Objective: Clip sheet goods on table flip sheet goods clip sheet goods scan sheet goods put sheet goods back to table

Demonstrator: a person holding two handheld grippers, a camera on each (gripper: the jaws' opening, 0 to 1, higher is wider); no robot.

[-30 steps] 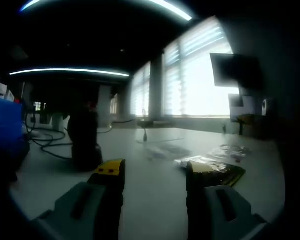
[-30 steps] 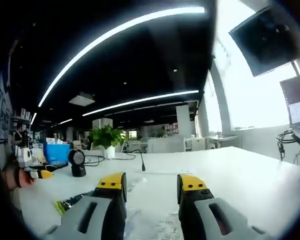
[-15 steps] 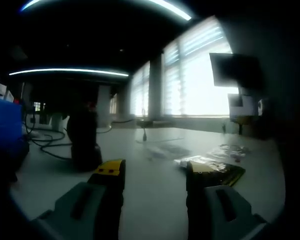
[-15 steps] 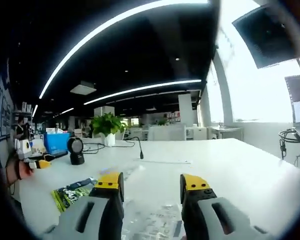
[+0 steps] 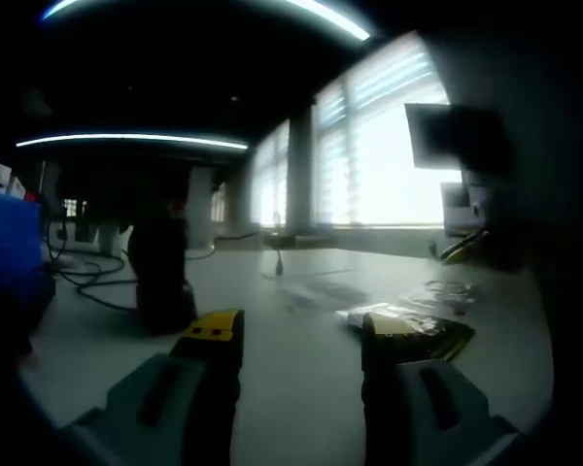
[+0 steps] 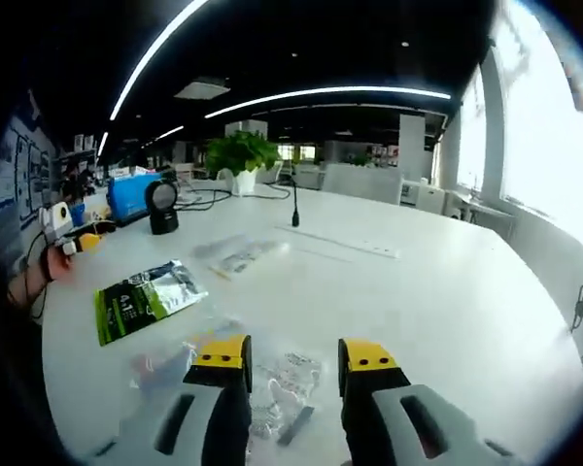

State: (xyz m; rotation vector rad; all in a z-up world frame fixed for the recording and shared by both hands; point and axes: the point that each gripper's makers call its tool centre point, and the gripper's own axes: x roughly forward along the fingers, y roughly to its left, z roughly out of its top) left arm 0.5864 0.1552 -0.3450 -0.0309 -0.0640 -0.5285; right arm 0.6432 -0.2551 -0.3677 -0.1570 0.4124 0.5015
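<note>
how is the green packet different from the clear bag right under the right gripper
The green packet is opaque, green and silver with print; the clear bag is see-through, with small items inside. The green packet lies apart, to the left in the right gripper view; the clear bag lies just ahead of the right gripper, whose fingers are open. Both lie flat on the white table.

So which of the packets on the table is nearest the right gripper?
The clear packet just beyond the right gripper tips. The green packet lies off to the side, and another clear one lies farther out.
</note>
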